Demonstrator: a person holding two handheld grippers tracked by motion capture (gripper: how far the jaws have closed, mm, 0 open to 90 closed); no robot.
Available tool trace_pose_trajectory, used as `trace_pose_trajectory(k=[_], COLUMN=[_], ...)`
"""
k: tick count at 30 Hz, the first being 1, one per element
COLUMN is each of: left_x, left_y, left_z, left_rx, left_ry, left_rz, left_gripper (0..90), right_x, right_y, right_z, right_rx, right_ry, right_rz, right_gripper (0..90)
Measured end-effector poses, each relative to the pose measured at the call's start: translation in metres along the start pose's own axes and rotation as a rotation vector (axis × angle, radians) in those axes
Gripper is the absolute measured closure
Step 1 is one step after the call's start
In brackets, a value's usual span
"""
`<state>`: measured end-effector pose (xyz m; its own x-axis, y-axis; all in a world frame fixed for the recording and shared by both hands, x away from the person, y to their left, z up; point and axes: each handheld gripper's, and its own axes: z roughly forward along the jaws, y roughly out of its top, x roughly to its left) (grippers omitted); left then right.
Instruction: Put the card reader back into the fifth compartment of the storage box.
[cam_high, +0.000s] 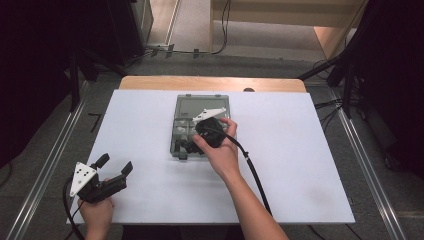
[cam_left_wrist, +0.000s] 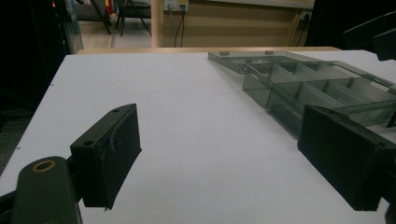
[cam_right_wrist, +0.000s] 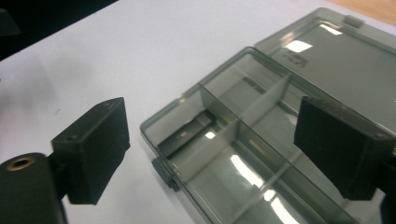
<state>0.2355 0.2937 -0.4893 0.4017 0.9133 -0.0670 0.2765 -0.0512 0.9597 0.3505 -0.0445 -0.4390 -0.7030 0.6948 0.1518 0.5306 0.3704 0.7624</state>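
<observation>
Hand-held gripper (cam_right_wrist: 210, 149) above compartment box (cam_right_wrist: 261, 140)

Black hand-held gripper (cam_high: 114, 167); white three-cornered plate (cam_high: 82, 177); trailing black cable (cam_high: 254, 172)

Count, this moment:

- Tongs: two. Left tongs (cam_high: 116, 169), right tongs (cam_right_wrist: 210, 144).
- Hands: two, one on each pair of tongs.
- Compartment box (cam_high: 186, 107): one, smoky clear plastic, lid laid open, under the right tongs and well apart from the left tongs.
- Small dark flat piece (cam_right_wrist: 184, 135): one, in the corner compartment between the right tongs' jaws.
- Worktop (cam_high: 300, 165): one, white.
- Total compartments: cannot tell, some are hidden.
</observation>
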Motion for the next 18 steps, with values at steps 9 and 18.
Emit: trace_pose_trajectory(k=[9,18], left_x=[0.000,0.000], left_y=[0.000,0.000], left_z=[0.000,0.000], left_rx=[0.001,0.001], left_ry=[-0.001,-0.001], left_rz=[0.002,0.002], left_gripper=[13.6,13.6], right_x=[0.000,-0.006], right_y=[-0.019,-0.033], right_z=[-0.022,-0.040], right_rx=[-0.042,-0.077], right_ry=[-0.014,-0.034], right_rz=[-0.023,-0.025], right_gripper=[0.0,0.0])
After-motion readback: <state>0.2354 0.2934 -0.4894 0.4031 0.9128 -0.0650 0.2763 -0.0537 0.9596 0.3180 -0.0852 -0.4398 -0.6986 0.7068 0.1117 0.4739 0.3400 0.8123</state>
